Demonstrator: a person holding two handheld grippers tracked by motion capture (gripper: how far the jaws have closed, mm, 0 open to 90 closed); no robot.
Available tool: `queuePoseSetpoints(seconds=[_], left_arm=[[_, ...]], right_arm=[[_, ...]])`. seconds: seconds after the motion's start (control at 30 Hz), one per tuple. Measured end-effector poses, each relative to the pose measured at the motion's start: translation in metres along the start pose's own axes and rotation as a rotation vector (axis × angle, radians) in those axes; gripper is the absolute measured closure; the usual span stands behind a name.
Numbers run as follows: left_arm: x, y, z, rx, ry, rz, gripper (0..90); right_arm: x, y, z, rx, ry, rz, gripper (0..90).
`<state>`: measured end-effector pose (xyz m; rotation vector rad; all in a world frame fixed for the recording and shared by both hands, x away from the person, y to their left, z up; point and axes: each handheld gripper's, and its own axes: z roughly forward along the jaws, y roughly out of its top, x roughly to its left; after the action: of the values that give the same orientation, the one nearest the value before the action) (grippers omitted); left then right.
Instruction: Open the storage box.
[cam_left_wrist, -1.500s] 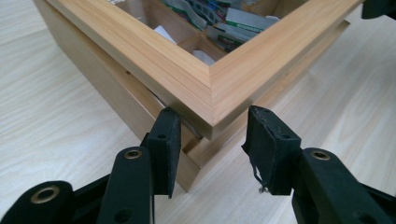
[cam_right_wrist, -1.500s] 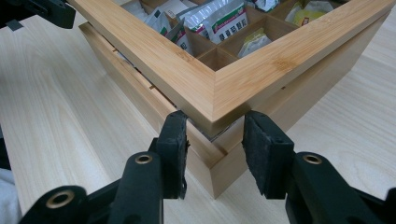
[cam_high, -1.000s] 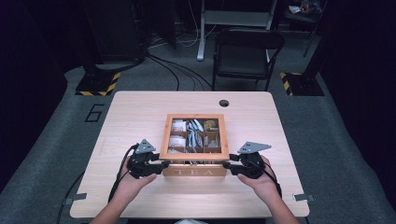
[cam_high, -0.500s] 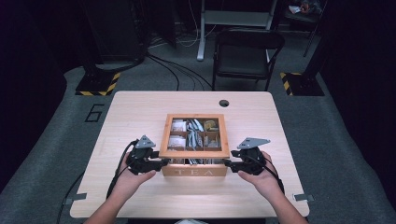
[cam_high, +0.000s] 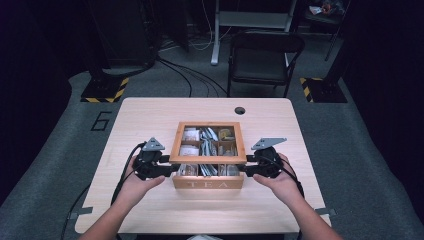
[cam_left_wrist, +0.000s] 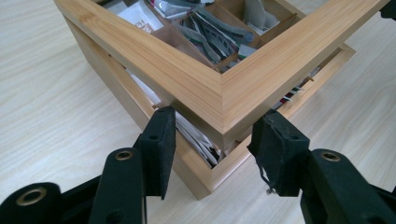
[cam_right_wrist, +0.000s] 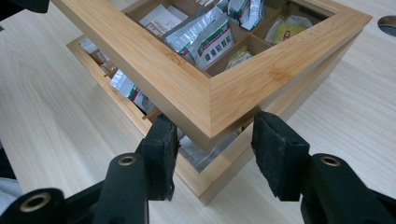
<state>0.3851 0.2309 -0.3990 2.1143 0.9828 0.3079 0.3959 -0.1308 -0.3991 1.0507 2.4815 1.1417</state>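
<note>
1. Square bamboo tea box (cam_high: 208, 181), front panel lettered "TEA", sits at the middle of the pale wood-grain counter (cam_high: 150, 112), nearer the person's edge.
2. Its glass-paned wooden lid frame (cam_high: 207, 159) is raised off the box at the near side. A gap shows between frame and box wall in the left gripper view (cam_left_wrist: 219, 98) and in the right gripper view (cam_right_wrist: 210, 100).
3. Against the frames one second and half a second back: there the lid lay lower on the box. Now its front edge stands higher, and both hands have risen with it.
4. Left hand-held gripper (cam_high: 167, 170) is at the lid's near left corner. In the left gripper view (cam_left_wrist: 212, 140) the corner sits between the two black pads, which flank its two faces. The jaws have just been opening a little. Firm pressing on the wood: cannot tell.
5. Right hand-held gripper (cam_high: 248, 170) is at the near right corner. In the right gripper view (cam_right_wrist: 212, 144) the corner lies between the pads at medium width. The jaws have just been closing slightly. Pad contact: cannot tell.
6. Inside the box, wooden dividers form compartments holding silver and white tea sachets (cam_right_wrist: 205, 39) and a yellow packet (cam_right_wrist: 292, 25).
7. Black folding chair (cam_high: 262, 55) stands beyond the far edge of the counter.
</note>
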Motion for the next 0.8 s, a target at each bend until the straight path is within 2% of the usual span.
queuePoseSetpoints(seconds=[0.1,0.2,0.23,0.37,0.43,0.57,0.67,0.8], left_arm=[[0.003,0.004,-0.003,-0.023,0.012,0.019,46.5],[0.003,0.008,-0.006,-0.042,0.011,0.016,46.5],[0.004,0.009,-0.007,-0.042,0.012,0.029,46.5],[0.005,0.014,-0.01,-0.058,0.021,0.053,46.4],[0.006,0.017,-0.012,-0.053,0.02,0.07,46.3],[0.007,0.019,-0.012,-0.057,0.015,0.063,46.2],[0.009,0.021,-0.013,-0.064,0.012,0.075,46.2],[0.01,0.025,-0.015,-0.071,0.01,0.076,46.0]], right_arm=[[-0.002,0.004,-0.003,-0.006,0.008,0.009,50.8],[-0.005,0.01,-0.006,-0.012,0.015,0.029,51.6],[-0.005,0.01,-0.006,-0.012,0.015,0.029,51.6],[-0.005,0.014,-0.011,-0.02,-0.003,0.007,51.2],[-0.006,0.018,-0.013,-0.025,-0.022,-0.012,47.5],[-0.007,0.02,-0.014,-0.037,-0.031,-0.034,44.9],[-0.008,0.023,-0.013,-0.049,-0.016,-0.064,44.5],[-0.008,0.027,-0.013,-0.057,-0.024,-0.077,42.8]])
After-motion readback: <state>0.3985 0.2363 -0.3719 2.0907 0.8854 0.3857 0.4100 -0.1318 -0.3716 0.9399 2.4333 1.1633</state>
